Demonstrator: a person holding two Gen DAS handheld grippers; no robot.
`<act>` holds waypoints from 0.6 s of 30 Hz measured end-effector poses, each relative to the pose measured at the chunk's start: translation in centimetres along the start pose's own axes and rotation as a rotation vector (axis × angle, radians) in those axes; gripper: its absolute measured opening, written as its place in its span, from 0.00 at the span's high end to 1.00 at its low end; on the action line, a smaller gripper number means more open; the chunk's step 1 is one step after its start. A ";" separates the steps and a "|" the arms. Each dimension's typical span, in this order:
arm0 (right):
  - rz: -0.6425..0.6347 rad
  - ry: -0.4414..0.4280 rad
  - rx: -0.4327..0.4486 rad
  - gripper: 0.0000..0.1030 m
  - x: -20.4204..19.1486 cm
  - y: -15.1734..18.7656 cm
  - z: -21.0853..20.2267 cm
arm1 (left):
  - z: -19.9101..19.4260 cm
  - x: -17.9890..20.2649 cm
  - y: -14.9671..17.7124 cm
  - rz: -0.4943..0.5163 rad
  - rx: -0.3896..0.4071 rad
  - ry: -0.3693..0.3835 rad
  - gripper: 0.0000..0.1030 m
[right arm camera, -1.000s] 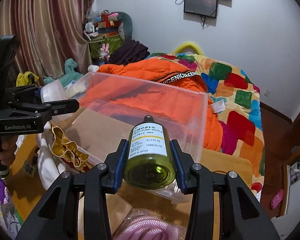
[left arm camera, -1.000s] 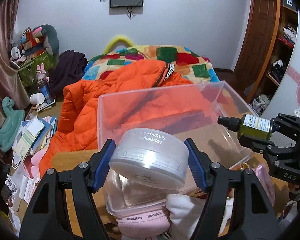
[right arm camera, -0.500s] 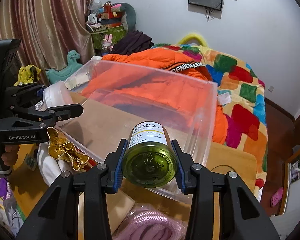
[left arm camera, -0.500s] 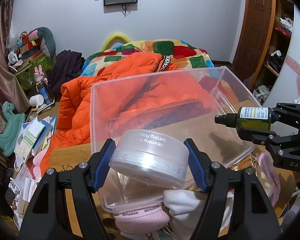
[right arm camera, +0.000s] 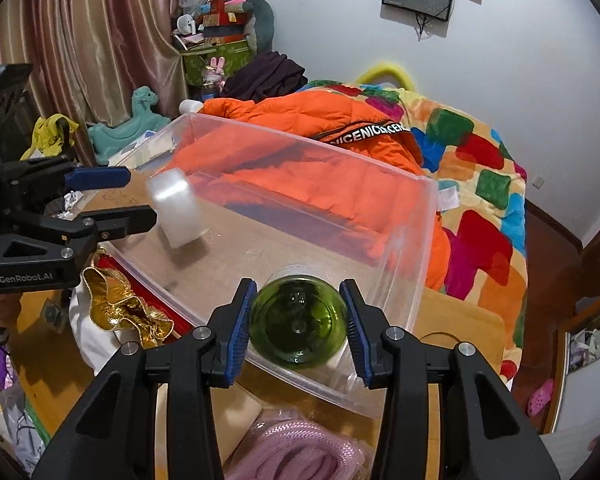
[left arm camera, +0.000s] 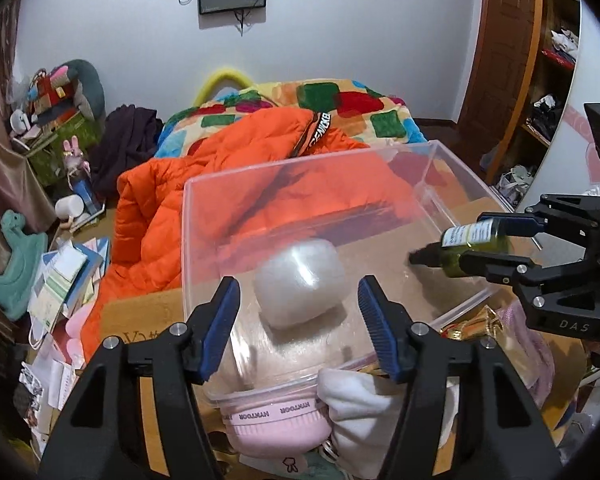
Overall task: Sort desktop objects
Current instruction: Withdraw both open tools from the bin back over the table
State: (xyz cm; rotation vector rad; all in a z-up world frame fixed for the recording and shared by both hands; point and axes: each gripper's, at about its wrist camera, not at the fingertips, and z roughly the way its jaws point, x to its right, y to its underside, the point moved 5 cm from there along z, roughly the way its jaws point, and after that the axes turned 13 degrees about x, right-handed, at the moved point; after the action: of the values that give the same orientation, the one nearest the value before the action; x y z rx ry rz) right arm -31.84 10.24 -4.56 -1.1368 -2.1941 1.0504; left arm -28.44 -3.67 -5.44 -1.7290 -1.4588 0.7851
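A clear plastic bin stands on the desk in front of both grippers. A white round jar lies tilted and blurred inside the bin, just beyond my left gripper. That gripper's jaws are closing with nothing between its pads. My right gripper is shut on a green pump bottle. The bottle hangs over the bin's right side with its black neck pointing down into the bin.
A pink case and white cloth lie against the bin's near wall. Gold fabric and a pink coiled cord sit on the wooden desk. An orange jacket lies on the bed behind.
The left gripper let go of the white jar, which dropped into the bin. The right gripper tipped the green bottle neck-down, farther over the bin.
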 end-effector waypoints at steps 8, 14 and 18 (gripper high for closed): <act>0.034 -0.014 0.020 0.52 0.1 0.0 -1.1 | -1.6 -0.1 -0.8 0.042 0.062 -0.040 0.36; 0.031 -0.023 0.061 0.46 -0.6 -0.1 -3.2 | -3.9 -0.1 -1.4 0.065 0.120 -0.056 0.30; 0.041 -0.021 0.088 0.36 -0.9 0.2 -4.8 | -5.5 -0.1 -1.4 0.072 0.144 -0.060 0.28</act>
State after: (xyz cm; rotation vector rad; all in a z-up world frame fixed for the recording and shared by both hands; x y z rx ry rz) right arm -28.03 11.56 -1.82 -1.1407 -2.1266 1.1687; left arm -24.67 -4.40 -1.22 -1.6693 -1.3504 0.9638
